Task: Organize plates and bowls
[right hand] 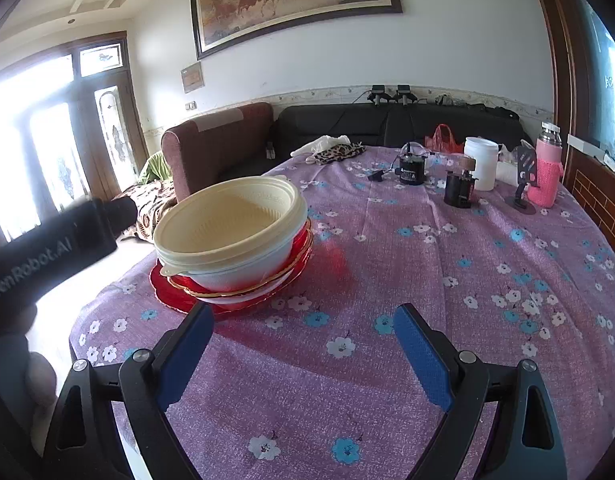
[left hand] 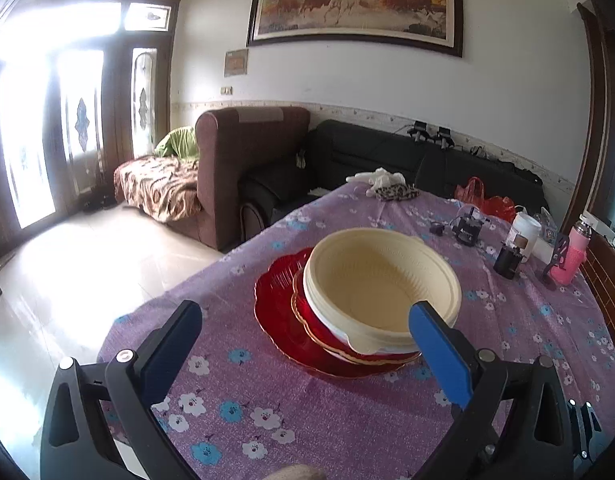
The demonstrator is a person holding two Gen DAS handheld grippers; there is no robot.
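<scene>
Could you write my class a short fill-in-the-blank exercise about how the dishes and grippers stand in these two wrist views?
1. The cream bowl sits at the ____ of the stack.
2. The widest dish, lying lowest on the floral tablecloth, is a plate coloured ____.
3. Between the fingers of the right gripper there is only ____.
4. The jaws of the left gripper stand ____.

Missing words: top; red; tablecloth; open

White lettering reading "GenRobot.AI" runs along a black gripper body (right hand: pixel 55 252) at nine o'clock in the right wrist view. Calligraphy on the horse painting (left hand: pixel 355 0) at twelve o'clock and print on a small black jar (right hand: pixel 412 171) are too blurred to read.
</scene>
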